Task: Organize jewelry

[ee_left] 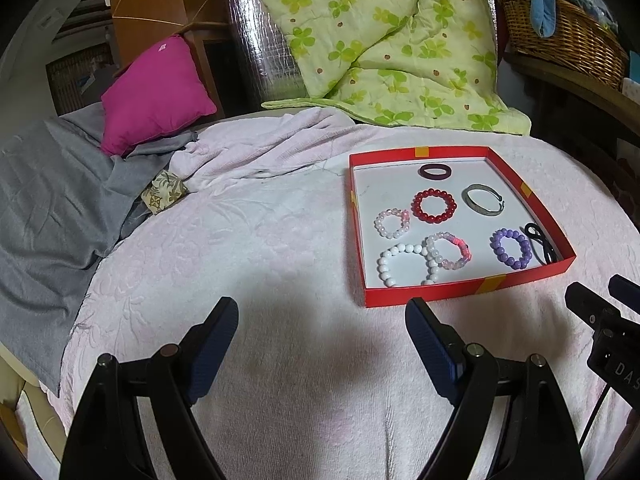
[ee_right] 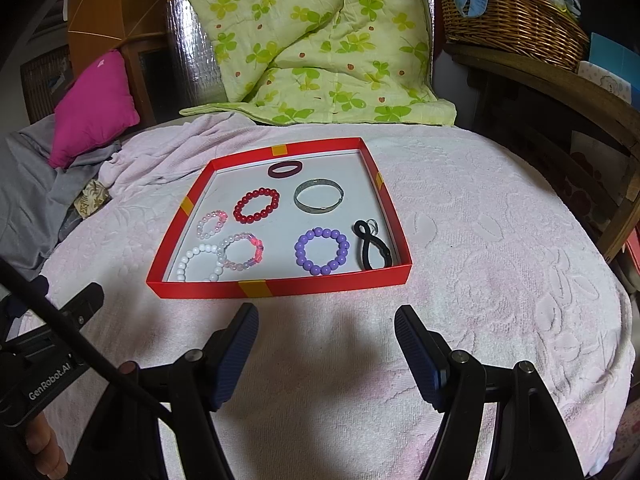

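A shallow red tray (ee_right: 276,289) (ee_left: 460,286) lies on the pink towel-covered bed. Inside it lie a red bead bracelet (ee_right: 256,205), a silver bangle (ee_right: 319,201), a purple bead bracelet (ee_right: 322,251), a white bead bracelet (ee_right: 200,263), two pink-and-clear bead bracelets (ee_right: 242,253) (ee_right: 212,224), a dark maroon band (ee_right: 285,169) and a black hair tie (ee_right: 371,249). My right gripper (ee_right: 326,322) stands open just before the tray's near wall, nothing between its fingers. My left gripper (ee_left: 322,314) is open too, left of the tray's near corner, holding nothing.
A green clover quilt (ee_right: 320,40) is piled behind the tray. A magenta cushion (ee_left: 156,92) and grey cloth (ee_left: 52,200) lie at the left, with a small patterned pouch (ee_left: 164,196). A wicker basket (ee_right: 512,20) sits on a wooden shelf at the right.
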`<state>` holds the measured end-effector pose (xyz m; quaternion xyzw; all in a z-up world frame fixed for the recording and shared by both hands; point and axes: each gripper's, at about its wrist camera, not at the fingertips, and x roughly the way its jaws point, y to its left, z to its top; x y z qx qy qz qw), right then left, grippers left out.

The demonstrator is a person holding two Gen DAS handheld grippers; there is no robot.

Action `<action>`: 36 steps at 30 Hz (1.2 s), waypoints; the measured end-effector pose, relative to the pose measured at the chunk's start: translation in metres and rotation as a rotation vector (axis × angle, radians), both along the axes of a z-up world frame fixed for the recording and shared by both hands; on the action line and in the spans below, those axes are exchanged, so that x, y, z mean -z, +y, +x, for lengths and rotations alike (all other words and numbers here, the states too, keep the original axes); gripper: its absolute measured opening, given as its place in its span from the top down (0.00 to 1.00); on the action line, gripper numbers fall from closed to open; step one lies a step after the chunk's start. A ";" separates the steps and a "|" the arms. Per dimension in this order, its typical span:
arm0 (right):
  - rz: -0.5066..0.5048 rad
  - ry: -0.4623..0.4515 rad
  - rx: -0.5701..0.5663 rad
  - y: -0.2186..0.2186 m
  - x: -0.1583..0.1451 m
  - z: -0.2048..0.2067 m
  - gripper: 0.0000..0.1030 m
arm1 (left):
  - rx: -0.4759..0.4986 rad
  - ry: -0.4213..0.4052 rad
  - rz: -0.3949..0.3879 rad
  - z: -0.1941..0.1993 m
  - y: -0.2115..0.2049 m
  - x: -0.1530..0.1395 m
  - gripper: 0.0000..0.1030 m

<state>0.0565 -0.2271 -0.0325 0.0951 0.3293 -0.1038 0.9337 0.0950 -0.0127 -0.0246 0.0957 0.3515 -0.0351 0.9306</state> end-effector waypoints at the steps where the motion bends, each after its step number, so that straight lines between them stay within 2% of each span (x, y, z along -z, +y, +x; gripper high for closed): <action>1: 0.001 0.000 0.000 0.000 0.000 0.000 0.28 | -0.001 0.000 0.001 0.000 0.000 0.000 0.17; 36: 0.004 0.001 -0.003 0.005 0.001 0.002 0.28 | -0.007 0.008 0.009 0.000 0.000 0.003 0.17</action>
